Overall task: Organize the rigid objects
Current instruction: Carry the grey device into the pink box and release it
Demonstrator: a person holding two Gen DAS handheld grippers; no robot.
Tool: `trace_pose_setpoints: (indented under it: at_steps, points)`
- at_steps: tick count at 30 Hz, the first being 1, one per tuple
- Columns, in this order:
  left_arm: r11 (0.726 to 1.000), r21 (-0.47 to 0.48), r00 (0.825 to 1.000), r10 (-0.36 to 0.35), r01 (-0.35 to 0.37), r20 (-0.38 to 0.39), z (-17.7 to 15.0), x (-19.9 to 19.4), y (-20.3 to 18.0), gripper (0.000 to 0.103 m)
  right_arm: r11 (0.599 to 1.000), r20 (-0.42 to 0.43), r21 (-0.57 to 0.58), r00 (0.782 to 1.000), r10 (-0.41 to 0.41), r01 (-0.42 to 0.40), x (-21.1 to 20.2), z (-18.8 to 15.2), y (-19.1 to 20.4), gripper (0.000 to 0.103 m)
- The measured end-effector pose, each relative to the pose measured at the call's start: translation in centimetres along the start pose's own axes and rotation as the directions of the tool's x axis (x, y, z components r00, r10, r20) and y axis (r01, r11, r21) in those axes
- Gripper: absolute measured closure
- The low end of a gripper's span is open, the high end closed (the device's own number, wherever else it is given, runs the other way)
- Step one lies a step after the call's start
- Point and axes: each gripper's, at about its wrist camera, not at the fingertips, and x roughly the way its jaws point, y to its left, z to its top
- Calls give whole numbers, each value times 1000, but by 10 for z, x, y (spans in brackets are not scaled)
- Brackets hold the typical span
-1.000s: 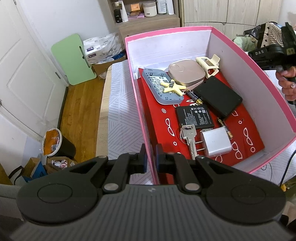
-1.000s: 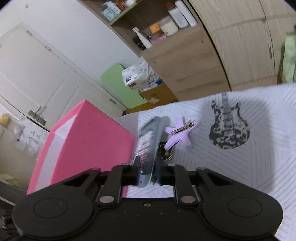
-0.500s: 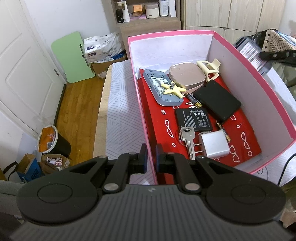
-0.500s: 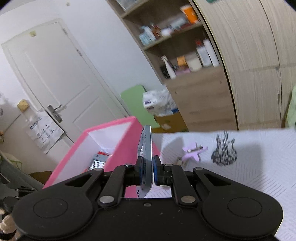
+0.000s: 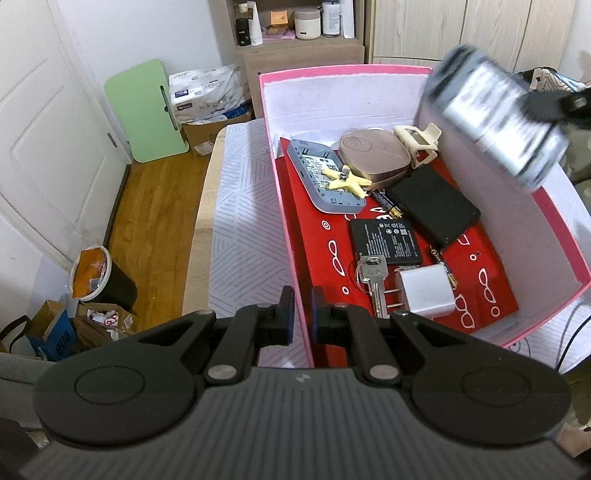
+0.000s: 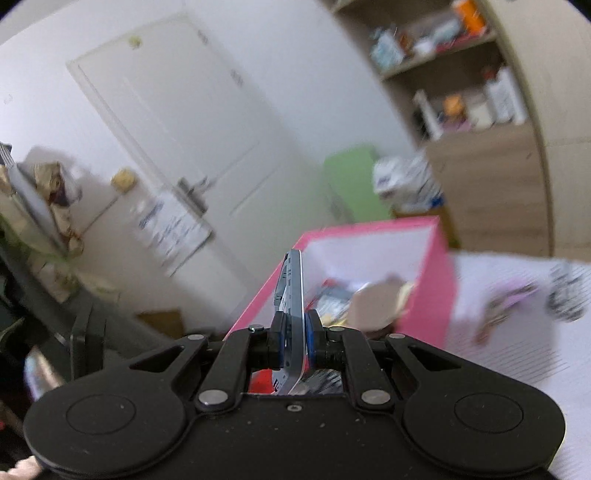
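L gripper (image 5: 299, 314) fingers clamp box (image 5: 546, 221) wall, R gripper (image 6: 295, 341) fingers pinch blurred grey device (image 6: 291, 295) edge-on, far tabletop (image 6: 517, 354) items smeared.

White door (image 5: 44, 155) and wall (image 5: 155, 33) left; wood floor (image 5: 159, 221); green board (image 5: 147, 110) leaning; shelf (image 5: 295, 26); wardrobe (image 5: 480, 33).

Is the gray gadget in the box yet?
Not yet. The gray gadget hangs in the air over the pink box's far right rim, clamped on edge in the right hand-held gripper.
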Motion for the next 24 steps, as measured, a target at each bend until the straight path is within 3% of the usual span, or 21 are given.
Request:
trace_pose_setpoints:
  at_steps: [8,14,18,21,24]
  points:
    - [1000,-6,1000,-11,11,10,-2,0,2,96,1000,-238,-11,971,-3,0,81,-4,11,89]
    - [1000,-9,1000,-30,30,9,-1,0,5,96,999,-349,-21,936,-34,28,99,-15,6,89]
    - [1000,-5,1000,-20,20,11,-2,1,3,96,988,-338,-138,934,-114,71,94,-19,18,85]
    - [1000,-13,1000,-27,27,11,-2,1,5,96,956,-242,-255,948,-209,146,81,-17,28,76]
    - [999,-14,1000,-30,30,10,-3,1,5,96,944,-165,-285,962,-216,163,57,-11,32,75]
